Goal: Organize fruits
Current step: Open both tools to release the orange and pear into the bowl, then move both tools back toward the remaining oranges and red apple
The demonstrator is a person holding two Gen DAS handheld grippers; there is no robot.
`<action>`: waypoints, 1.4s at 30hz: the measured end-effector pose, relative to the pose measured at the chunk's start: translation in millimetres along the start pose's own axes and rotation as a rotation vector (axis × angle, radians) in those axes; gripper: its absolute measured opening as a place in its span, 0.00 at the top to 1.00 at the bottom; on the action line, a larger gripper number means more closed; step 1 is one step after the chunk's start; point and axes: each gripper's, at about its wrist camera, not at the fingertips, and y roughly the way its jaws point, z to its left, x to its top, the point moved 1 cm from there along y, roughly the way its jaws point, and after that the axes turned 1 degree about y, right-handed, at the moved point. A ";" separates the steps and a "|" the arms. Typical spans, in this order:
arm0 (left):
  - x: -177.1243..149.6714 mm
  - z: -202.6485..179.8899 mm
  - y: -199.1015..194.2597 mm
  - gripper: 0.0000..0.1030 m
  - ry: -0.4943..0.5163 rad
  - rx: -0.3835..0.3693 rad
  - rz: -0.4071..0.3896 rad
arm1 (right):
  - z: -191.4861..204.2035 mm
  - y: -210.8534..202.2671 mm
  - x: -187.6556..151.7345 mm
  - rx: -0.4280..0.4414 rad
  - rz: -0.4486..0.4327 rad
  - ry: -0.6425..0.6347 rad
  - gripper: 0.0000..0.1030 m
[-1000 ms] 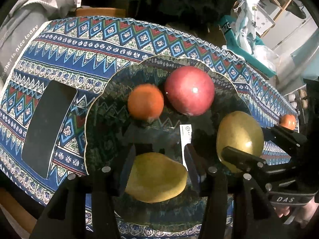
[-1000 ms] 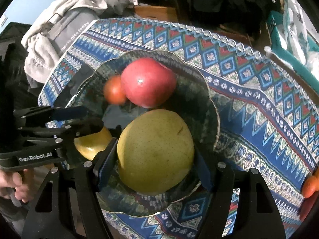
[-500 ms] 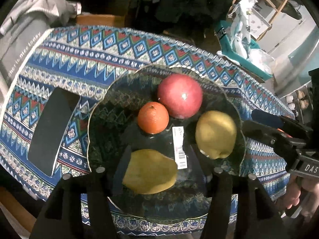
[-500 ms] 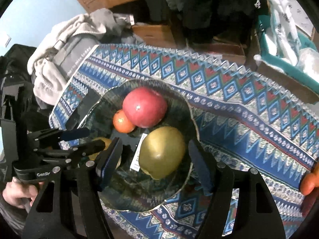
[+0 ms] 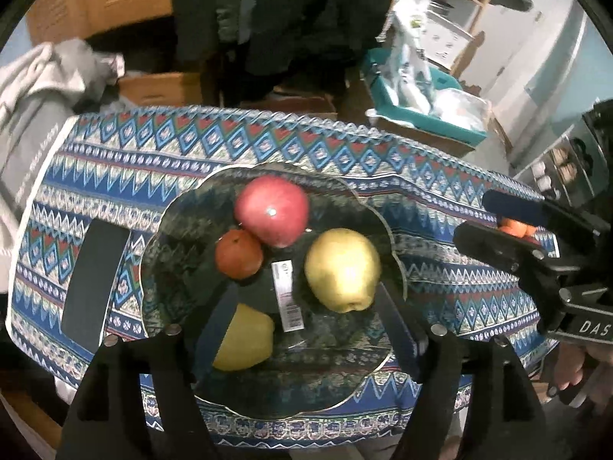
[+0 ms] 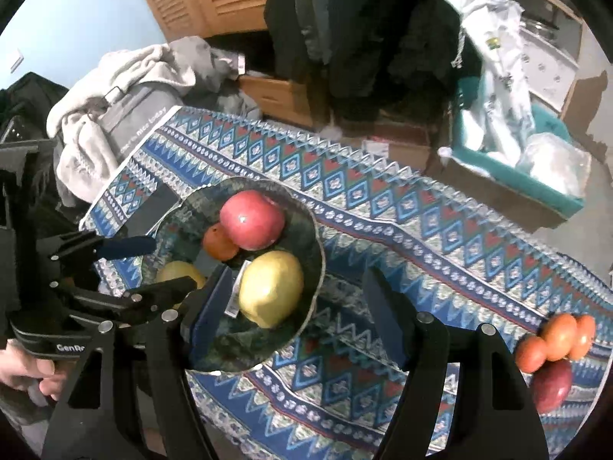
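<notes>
On the desk [image 5: 440, 207], a dark glass plate [image 5: 184, 222] held a red apple [image 5: 272, 211], a small orange [image 5: 238, 253] touching it, a green-yellow pear [image 5: 342, 269] and a yellow fruit [image 5: 245, 339]. The left gripper [image 5: 306, 329] hung above the plate, its jaws opening, gripping nothing. The right gripper [image 6: 295, 306] hovered wide and empty too. More oranges [image 6: 555, 339] lay well apart near the desk's edge.
</notes>
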 end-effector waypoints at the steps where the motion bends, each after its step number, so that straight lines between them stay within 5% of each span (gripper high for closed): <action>1: 0.8 -5.0 -1.3 0.25 0.014 0.001 -0.004 | -1.1 -2.9 -0.6 -0.008 -0.003 -0.001 0.30; 26: 7.1 -101.9 -34.7 0.22 0.178 -0.073 -0.042 | -66.9 -106.5 -44.4 -0.160 -0.087 0.061 0.17; 42: 9.4 -170.0 -42.4 0.17 0.277 -0.084 -0.061 | -117.3 -150.3 -79.7 -0.219 -0.128 0.117 0.17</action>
